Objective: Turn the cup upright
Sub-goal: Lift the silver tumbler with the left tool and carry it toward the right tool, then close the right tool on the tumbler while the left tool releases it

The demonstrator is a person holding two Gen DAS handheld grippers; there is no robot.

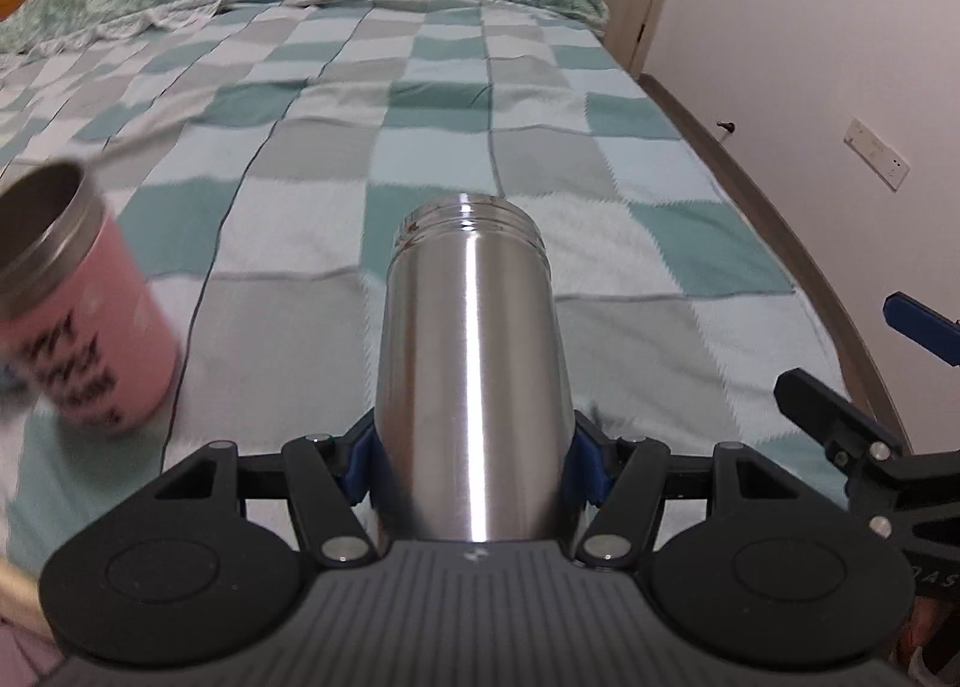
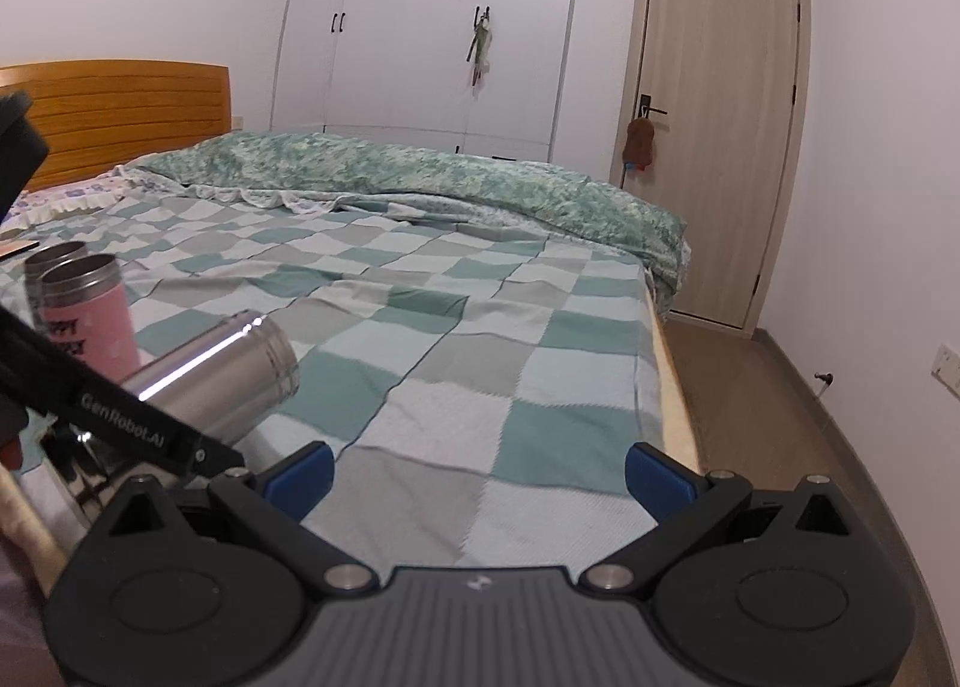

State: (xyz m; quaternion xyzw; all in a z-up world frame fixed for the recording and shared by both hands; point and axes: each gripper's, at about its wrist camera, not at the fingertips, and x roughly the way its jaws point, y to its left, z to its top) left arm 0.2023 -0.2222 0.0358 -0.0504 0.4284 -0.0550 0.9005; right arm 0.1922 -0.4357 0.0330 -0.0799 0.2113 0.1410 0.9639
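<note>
My left gripper [image 1: 471, 462] is shut on a steel cup [image 1: 471, 369], its blue pads pressed on both sides near the cup's base. The cup points away from me, mouth forward, tilted above the checkered bedspread [image 1: 600, 189]. In the right wrist view the same steel cup [image 2: 228, 381] lies slanted, mouth up and to the right, held by the left gripper at the lower left. My right gripper [image 2: 478, 474] is open and empty above the bed's near edge; it also shows in the left wrist view [image 1: 864, 381] at far right.
A pink cup with black lettering [image 1: 78, 315] stands upright at the left, also in the right wrist view [image 2: 90, 315], with another steel cup [image 2: 51, 261] behind it. A green quilt [image 2: 420, 177] is bunched at the far end. The bed's right edge [image 2: 672, 375] drops to the floor.
</note>
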